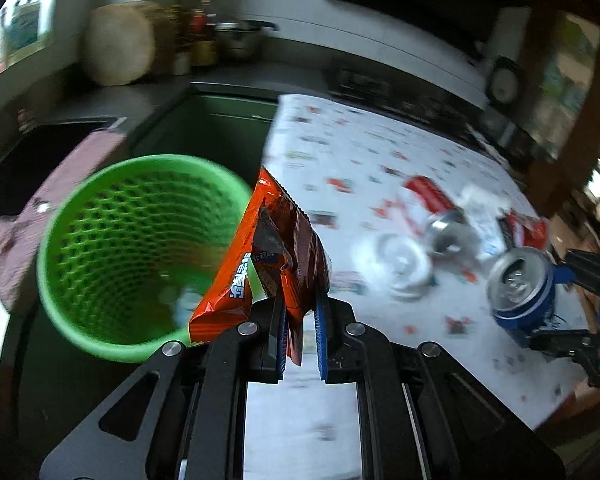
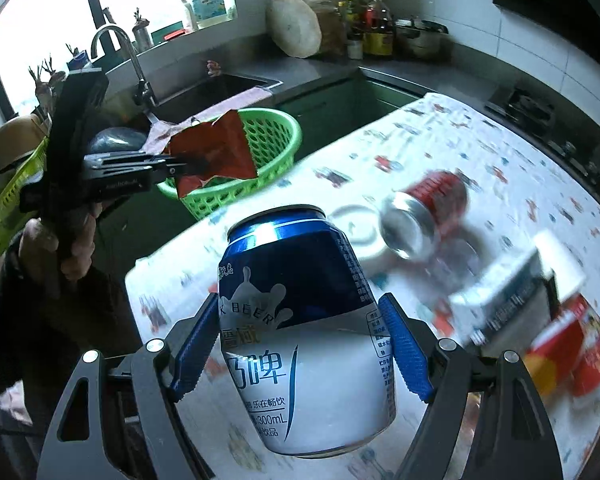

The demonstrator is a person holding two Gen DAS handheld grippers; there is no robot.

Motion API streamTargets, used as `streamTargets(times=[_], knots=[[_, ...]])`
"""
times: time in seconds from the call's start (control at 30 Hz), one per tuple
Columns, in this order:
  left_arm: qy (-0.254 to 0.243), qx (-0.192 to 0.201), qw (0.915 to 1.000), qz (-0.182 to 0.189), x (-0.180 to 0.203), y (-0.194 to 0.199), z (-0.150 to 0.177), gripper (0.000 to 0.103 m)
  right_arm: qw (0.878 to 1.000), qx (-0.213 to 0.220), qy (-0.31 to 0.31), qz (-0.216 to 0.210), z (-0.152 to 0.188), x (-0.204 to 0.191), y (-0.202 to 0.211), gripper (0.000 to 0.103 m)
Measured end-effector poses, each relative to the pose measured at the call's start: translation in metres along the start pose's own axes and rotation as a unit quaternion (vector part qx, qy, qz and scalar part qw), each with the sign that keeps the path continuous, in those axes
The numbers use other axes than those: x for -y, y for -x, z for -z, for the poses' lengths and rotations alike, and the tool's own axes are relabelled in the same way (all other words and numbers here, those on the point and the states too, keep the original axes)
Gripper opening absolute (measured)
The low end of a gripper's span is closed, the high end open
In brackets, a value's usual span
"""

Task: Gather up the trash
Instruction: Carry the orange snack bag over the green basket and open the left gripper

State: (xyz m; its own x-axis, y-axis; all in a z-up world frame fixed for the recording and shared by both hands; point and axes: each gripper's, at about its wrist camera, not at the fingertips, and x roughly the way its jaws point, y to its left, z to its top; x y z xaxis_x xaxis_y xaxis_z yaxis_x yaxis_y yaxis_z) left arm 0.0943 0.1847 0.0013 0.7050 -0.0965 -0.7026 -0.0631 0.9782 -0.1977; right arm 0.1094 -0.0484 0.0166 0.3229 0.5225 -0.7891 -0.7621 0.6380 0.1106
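The room is a kitchen with white tiled walls [image 2: 480,28]. A window [image 2: 48,28] at the rear left admits bright daylight; bottles stand on its sill. Below the window, a dark grey counter [image 2: 328,68] runs along the wall and turns the corner. A steel sink [image 2: 216,88] with a curved faucet [image 2: 116,46] is set into it, and a pink cloth [image 2: 224,108] hangs over the sink's front edge. In the corner stand a round wooden chopping block [image 2: 300,26], several bottles [image 2: 374,28] and a metal pot [image 2: 420,38]. A gas hob [image 2: 528,106] occupies the right run. Green cabinet doors [image 2: 340,108] sit beneath. The surface [image 2: 500,184] in front carries a white patterned cloth.
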Motion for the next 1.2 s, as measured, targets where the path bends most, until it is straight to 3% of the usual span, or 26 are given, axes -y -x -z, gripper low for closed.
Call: streamTargets(times=[0.3, 0.67, 0.8, 0.93, 1.07, 1.2], knots=[[0.053, -0.012, 0.9968, -0.058, -0.071, -0.017, 0.001, 0.011, 1.0, 0.007, -0.012, -0.016, -0.046, -0.027, -0.032, 0.076], [0.087, -0.034, 0.9913, -0.093, -0.106, -0.03, 0.014, 0.015, 0.999, -0.002, -0.029, -0.029, -0.079, -0.045, -0.077, 0.076], [0.095, -0.036, 0.9904, -0.093, -0.111, -0.03, 0.015, 0.024, 0.998, 0.001, -0.043, -0.037, -0.09, -0.047, -0.092, 0.076], [0.099, -0.041, 0.9902, -0.089, -0.115, -0.033, 0.016, 0.027, 0.998, 0.003, -0.056, -0.042, -0.1, -0.05, -0.107, 0.076], [0.103, -0.039, 0.9892, -0.096, -0.119, -0.033, 0.017, 0.048, 0.997, 0.003, -0.067, -0.048, -0.11, -0.052, -0.121, 0.076], [0.112, -0.041, 0.9883, -0.095, -0.123, -0.032, 0.018, 0.049, 0.996, 0.003, -0.075, -0.053, -0.116, -0.051, -0.132, 0.076]])
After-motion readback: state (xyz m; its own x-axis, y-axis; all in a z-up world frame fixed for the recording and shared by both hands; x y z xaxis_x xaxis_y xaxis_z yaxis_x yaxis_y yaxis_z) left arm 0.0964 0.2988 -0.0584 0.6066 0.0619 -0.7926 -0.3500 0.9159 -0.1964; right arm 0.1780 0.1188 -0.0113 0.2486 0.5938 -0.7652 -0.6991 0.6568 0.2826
